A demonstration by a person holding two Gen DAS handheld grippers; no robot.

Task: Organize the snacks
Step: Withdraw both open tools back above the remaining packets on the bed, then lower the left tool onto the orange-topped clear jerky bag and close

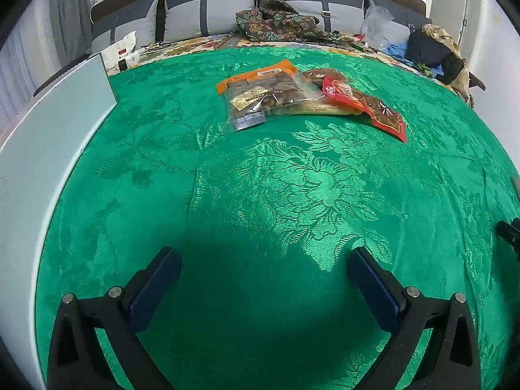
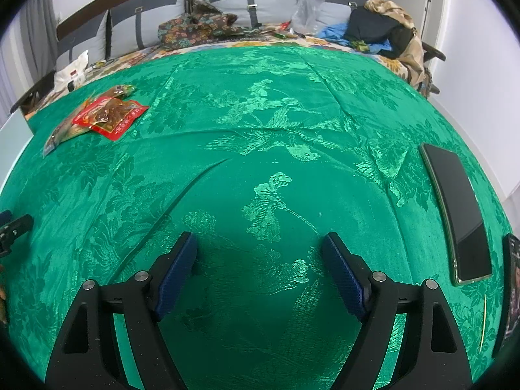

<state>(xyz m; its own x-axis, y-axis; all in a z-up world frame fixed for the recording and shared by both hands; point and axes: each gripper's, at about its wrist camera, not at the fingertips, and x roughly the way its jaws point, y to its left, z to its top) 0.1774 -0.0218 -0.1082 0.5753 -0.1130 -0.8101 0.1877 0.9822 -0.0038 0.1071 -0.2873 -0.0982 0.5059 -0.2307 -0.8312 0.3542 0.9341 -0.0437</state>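
We are hovering both claws, left claw (image 1: 261, 279) and right claw (image 2: 260, 265), released and empty; the overlapping plastic snack packets (image 1: 292, 94) are lying far-side on the green brocade-covered desk (image 1: 292, 195), nearer the left.

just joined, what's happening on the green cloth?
Snack sorting, and nothing is held at this moment. The left gripper and the right gripper both hover over bare green cloth, jaws open and empty. The snack packets sit together in one overlapping pile further back: an orange-topped clear bag, a brownish packet and a red packet. A phone lies apart near the cloth's right edge in the right wrist view.
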